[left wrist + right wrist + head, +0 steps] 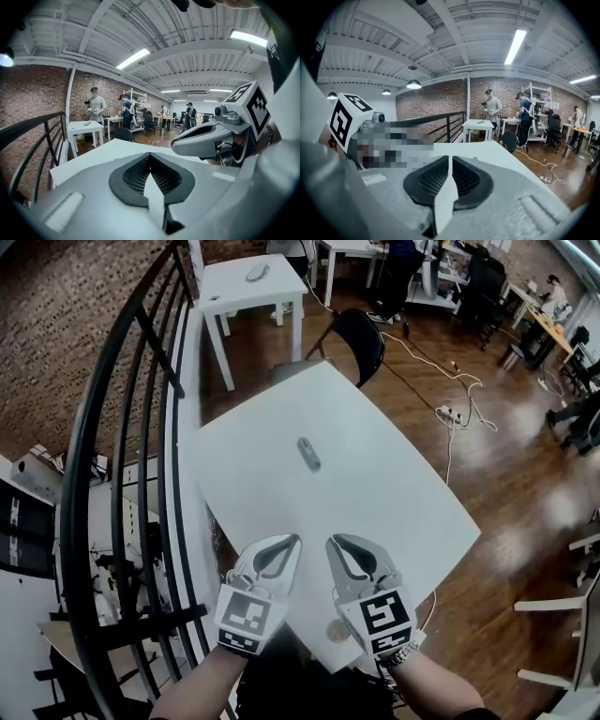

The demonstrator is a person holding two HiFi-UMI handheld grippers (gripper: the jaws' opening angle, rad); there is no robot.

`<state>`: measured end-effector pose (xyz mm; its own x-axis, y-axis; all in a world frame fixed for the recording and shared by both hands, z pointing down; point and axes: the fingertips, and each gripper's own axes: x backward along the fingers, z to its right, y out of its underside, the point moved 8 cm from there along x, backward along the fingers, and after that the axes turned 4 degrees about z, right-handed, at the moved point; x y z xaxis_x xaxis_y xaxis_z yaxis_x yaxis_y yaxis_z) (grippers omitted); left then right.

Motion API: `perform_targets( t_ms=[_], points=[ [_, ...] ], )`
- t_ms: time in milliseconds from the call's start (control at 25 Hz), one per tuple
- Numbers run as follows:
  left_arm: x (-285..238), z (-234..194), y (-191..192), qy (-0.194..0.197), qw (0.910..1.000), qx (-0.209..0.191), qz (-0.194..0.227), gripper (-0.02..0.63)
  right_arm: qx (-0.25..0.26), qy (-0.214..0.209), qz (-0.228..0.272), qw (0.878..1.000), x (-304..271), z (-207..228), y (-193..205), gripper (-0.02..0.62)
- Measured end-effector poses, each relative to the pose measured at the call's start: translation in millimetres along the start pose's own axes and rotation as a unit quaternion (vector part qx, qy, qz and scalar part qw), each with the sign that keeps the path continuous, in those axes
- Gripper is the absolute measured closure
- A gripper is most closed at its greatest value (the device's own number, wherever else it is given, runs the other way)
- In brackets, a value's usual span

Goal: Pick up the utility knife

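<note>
Hovering over the white table (403,498), left gripper (294,540) and right gripper (331,541) sit closed, empty, short of the utility knife (308,454)

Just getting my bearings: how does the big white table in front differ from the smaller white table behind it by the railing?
The near white table looks larger than the far white table. The near one carries a grey utility knife mid-top; the far one carries a small pale object I cannot identify. A black chair stands at the near table, not the far one. Both are white, rectangular and beside the black railing.
</note>
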<state>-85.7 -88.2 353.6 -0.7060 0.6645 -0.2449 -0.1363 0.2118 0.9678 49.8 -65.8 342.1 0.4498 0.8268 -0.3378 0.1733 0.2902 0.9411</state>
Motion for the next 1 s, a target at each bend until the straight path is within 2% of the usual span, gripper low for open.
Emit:
perform_targets(
  t_ms=[160, 600, 1000],
  points=[
    [-15.9, -34.8, 8.2, 0.010, 0.9998, 0.015, -0.009, 0.589, -0.016, 0.007, -0.019, 1.000, -39.3, 4.1, 3.9, 0.583],
    [-62.9, -89.5, 30.9, 0.025, 0.9989, 0.030, -0.026, 0.589, -0.043, 0.021, -0.056, 0.997, -118.8, 35.0, 25.5, 0.554],
    [-110.6, -135.8, 49.6, 0.041, 0.9973, 0.049, -0.035, 0.589, -0.045, 0.041, -0.082, 0.995, -200.3, 73.3, 44.5, 0.471]
  ],
)
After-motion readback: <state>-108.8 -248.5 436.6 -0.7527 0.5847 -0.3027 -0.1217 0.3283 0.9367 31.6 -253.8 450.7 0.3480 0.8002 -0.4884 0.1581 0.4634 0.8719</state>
